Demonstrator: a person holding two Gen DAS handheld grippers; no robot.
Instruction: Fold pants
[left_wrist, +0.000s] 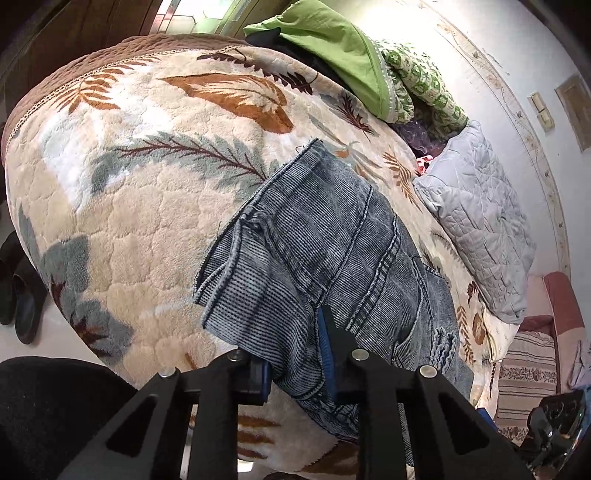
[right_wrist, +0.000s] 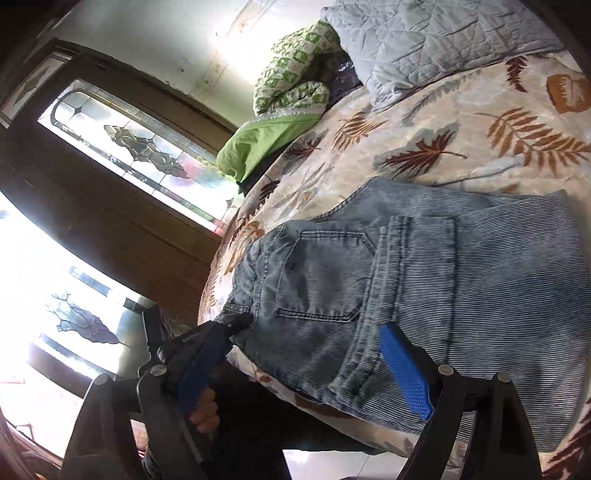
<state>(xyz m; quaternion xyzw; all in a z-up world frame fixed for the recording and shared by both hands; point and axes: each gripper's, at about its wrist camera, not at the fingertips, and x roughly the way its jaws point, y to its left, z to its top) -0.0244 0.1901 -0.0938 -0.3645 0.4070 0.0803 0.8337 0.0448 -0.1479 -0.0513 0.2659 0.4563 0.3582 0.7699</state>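
Note:
Blue-grey ribbed denim pants (left_wrist: 332, 240) lie on a bed covered by a cream blanket with a leaf print (left_wrist: 147, 184). My left gripper (left_wrist: 295, 367) is at the near edge of the pants, and its blue pads are closed on a fold of the denim. In the right wrist view the pants (right_wrist: 424, 277) show a back pocket and the waistband. My right gripper (right_wrist: 303, 373) hovers over their near edge with its blue pads (right_wrist: 406, 373) wide apart and nothing pressed between them. A hand (right_wrist: 203, 410) shows below its left finger.
A grey quilted pillow (left_wrist: 476, 221) and green bedding (left_wrist: 332, 48) lie at the far side of the bed. Dark shoes (left_wrist: 22, 295) stand on the floor at the left. A wooden door with stained glass (right_wrist: 129, 147) is beyond the bed's edge (right_wrist: 221, 258).

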